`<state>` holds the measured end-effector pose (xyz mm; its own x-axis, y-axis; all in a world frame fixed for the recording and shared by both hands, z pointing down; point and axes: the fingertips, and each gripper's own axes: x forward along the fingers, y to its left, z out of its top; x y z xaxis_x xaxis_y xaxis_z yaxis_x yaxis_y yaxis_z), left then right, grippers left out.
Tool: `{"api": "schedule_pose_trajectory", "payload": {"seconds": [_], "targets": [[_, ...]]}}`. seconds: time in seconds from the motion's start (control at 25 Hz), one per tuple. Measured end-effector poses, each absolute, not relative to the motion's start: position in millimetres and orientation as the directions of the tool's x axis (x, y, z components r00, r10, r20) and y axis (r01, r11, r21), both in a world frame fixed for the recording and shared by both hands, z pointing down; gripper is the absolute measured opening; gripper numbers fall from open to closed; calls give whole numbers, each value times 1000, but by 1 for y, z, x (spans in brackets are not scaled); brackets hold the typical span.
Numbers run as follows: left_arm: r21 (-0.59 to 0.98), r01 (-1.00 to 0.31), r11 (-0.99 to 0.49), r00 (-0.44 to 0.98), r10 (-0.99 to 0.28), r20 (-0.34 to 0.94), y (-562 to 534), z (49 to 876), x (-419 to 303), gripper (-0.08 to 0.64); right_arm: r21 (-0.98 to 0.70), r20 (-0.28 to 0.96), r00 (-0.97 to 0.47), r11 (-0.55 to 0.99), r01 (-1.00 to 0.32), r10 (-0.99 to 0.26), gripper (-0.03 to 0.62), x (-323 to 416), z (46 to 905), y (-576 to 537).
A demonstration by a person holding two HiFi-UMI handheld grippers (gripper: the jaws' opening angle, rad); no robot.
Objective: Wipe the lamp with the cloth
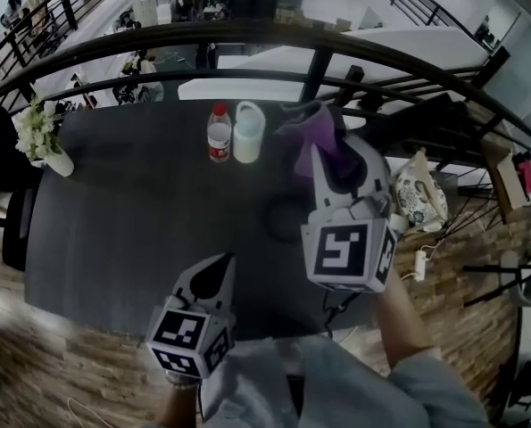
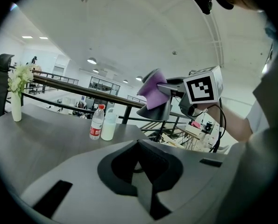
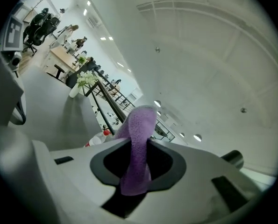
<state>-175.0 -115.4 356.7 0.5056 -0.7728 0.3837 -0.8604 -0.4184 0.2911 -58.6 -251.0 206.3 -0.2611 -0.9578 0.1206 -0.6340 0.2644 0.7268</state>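
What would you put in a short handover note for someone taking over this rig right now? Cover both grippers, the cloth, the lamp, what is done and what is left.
Left gripper: jaws together, empty, low over the table, away from the lamp.
Right gripper: shut on the purple cloth, raised at the lamp's shade.
Lamp: stands on the table's right side; the cloth lies against the top of its shade.
Done: cloth gripped and brought to the shade.
Left: wipe over the shade and the rest of the lamp. How much is already wiped cannot be told.
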Motion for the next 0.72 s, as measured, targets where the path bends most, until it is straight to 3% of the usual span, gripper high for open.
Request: {"api": "schedule_pose_trajectory", "payload": {"seconds": [0.72], "targets": [[288,-823,-491,568,-732,376,-123,349,-118,5,654,-103,-96,5,-757,-990,89,66,113,-227]]}}
